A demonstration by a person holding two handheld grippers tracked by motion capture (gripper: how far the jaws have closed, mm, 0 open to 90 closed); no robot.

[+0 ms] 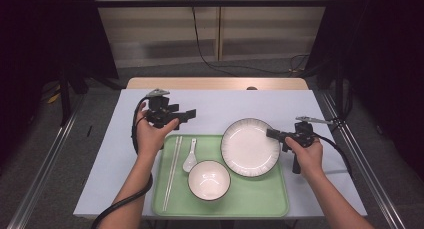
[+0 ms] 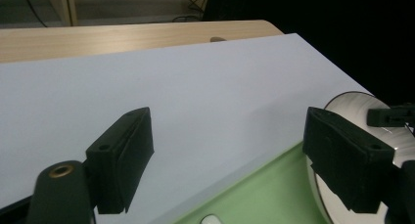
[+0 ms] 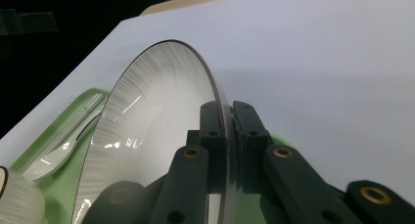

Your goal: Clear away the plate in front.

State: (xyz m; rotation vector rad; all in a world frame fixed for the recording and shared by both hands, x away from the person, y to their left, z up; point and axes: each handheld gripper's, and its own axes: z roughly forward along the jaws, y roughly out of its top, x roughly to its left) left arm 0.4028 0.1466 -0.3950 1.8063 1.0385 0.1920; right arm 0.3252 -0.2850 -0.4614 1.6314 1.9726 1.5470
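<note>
Right claw (image 1: pixel 270 134) pinches the plate (image 1: pixel 250 147) rim at 3 o'clock, plate tilted on the green tray (image 1: pixel 260 199). Left claw (image 1: pixel 191 113) spread, empty, over the surface (image 1: pixel 225 106) at 10 o'clock. Bowl (image 1: pixel 209 179), spoon (image 1: pixel 190 156), chopsticks (image 1: pixel 173 169) lie placed; the plate looks like the last piece.

A lab or recording setup is indicated, not a home. A table (image 1: pixel 215 84) w/ a plain pale sheet (image 1: pixel 215 109) is set between metal floor rails (image 1: pixel 45 169), w/ dark curtains (image 1: pixel 45 34) hung at both sides and a cable (image 1: pixel 200 44) run down the bare back wall from a socket. A cabled gripper is held in each hand. Between the right gripper's (image 3: pixel 230 136) jaws a plate (image 3: pixel 147 131) rim is clamped; beyond it a green tray (image 3: pixel 58 185) w/ a spoon (image 3: pixel 54 155) is staged as test props.
</note>
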